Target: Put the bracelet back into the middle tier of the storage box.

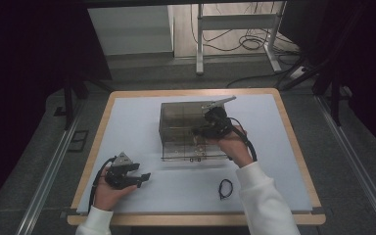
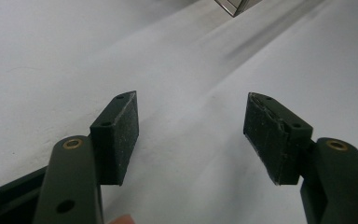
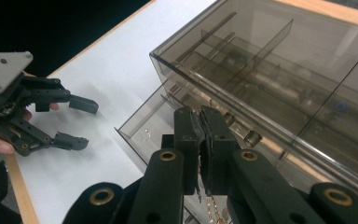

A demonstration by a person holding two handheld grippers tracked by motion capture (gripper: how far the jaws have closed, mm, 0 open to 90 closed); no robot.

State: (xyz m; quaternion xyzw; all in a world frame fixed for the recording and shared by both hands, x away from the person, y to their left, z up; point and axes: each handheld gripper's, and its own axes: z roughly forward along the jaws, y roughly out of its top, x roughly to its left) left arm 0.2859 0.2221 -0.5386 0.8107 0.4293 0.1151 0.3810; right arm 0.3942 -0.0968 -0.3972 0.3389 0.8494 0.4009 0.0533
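Two grippers are working at the white-topped table (image 1: 142,122) with the wooden rim. One smoky transparent plastic organiser box with inner dividers (image 1: 183,120) is sitting near the middle of the table, toward its far edge, and its lowest clear drawer (image 1: 193,152) is standing pulled out toward the person, so the opening step seems done. The right gripper (image 3: 200,140) is hanging over that open drawer with its jaws pressed together; something thin and chain-like may be dangling below them, but the right gripper view is not showing clearly enough whether anything is being pinched. The left gripper (image 1: 144,177) is resting near the table's near left corner, well apart from the box, its jaws standing apart with nothing between them. A small black looped cord (image 1: 225,188) is lying by the near edge, right of centre, untouched. Judging from this, the sorting into the drawer is only partly under way, with the loop to be dealt with and the drawer to be pushed shut
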